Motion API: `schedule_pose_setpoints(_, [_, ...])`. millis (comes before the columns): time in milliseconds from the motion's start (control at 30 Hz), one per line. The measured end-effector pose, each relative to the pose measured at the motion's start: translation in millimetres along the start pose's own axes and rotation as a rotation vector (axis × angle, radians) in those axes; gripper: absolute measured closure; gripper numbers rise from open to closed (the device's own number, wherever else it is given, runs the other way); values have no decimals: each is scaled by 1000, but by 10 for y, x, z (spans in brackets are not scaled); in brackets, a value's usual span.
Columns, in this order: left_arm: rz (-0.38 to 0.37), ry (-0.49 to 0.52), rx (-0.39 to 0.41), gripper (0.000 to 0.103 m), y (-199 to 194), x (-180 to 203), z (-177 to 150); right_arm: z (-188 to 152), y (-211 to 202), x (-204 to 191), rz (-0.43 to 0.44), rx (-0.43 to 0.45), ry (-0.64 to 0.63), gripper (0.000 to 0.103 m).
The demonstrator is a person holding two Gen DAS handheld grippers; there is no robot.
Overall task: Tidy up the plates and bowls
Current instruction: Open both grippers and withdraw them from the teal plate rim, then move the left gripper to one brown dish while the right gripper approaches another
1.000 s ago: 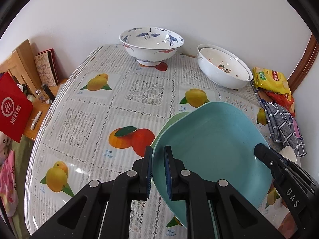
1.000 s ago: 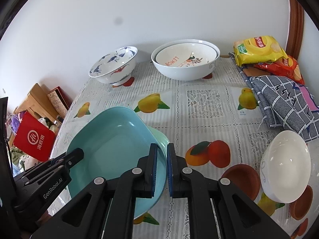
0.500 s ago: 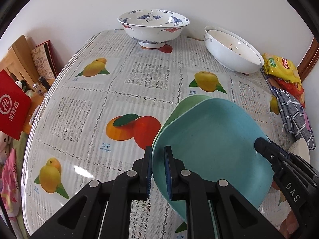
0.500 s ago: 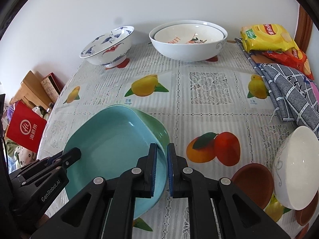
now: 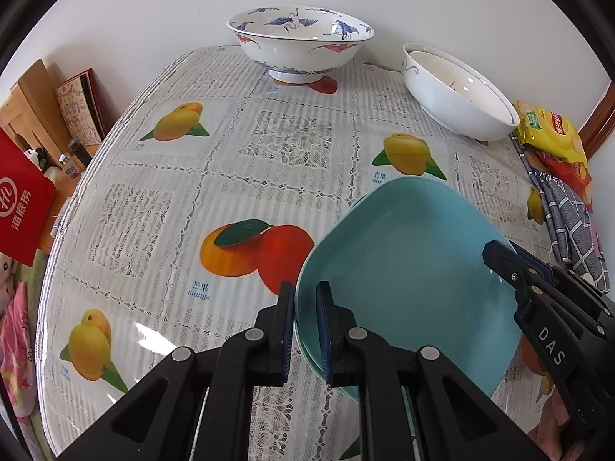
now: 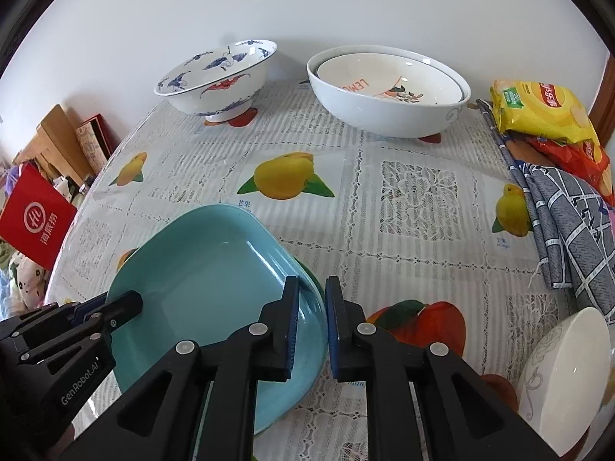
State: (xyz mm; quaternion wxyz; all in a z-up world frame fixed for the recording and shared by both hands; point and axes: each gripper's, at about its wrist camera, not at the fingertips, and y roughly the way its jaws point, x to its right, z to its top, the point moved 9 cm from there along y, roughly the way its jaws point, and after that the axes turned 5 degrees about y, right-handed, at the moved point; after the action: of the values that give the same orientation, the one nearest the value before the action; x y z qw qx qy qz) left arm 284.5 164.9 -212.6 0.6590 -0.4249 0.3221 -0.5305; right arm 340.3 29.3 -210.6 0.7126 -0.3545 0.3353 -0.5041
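Note:
A light blue square plate (image 5: 411, 276) (image 6: 215, 292) lies stacked on a green plate (image 6: 313, 282) whose edge barely shows. My left gripper (image 5: 305, 330) is shut on the near left rim of the stack. My right gripper (image 6: 312, 326) is shut on the stack's right rim. Each gripper shows in the other's view, the right one in the left wrist view (image 5: 538, 307) and the left one in the right wrist view (image 6: 77, 330). The stack is low over the tablecloth; whether it touches is unclear.
A blue-patterned footed bowl (image 5: 300, 44) (image 6: 217, 78) and two nested white bowls (image 5: 457, 96) (image 6: 388, 90) stand at the table's back. A white bowl (image 6: 565, 380), a checked cloth (image 6: 569, 219) and snack bags (image 6: 546, 111) lie at right. The fruit-print tablecloth (image 5: 173, 199) lies around the stack.
Both grippers moved forward and down with the stacked plates. The blue plate now covers the green one almost fully. The bowls at the back look closer.

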Motion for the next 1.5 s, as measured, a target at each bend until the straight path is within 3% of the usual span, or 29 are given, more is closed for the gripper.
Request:
schedule_pose_setpoints(300, [-9, 7, -19, 91, 39, -2, -44, 29, 43, 5, 13, 9, -6, 87])
schedule_pose_setpoints(500, [2, 17, -9, 83, -61, -27, -97, 49, -136, 32, 21, 42, 18, 87])
schedule_pose_setpoints(700, [0, 23, 30, 83, -298, 15, -151, -36, -431, 96, 23, 79, 41, 86])
schedule_pose_setpoints(833, [-9, 30, 63, 83, -488, 78, -183, -106, -723, 219, 23, 128, 66, 72])
schedule_pose_setpoints(967, [-14, 49, 105, 83, -693, 205, -197, -184, -1016, 411, 14, 168, 107, 66])
schedule_pose_setpoints(1033, [-13, 64, 127, 83, -792, 290, -206, -215, -1152, 515, 2, 192, 122, 51])
schedule_pose_setpoints(1233, [-23, 115, 169, 83, -1028, 629, -246, -372, -1564, 866, -65, 256, 149, 28])
schedule_pose_setpoints(1300, [-26, 137, 184, 76, -1095, 763, -258, -438, -1685, 1016, -92, 266, 163, 22])
schedule_pose_setpoints(1500, [-58, 192, 206, 75, -1202, 1187, -327, -666, -1943, 1469, -222, 277, 165, 15])
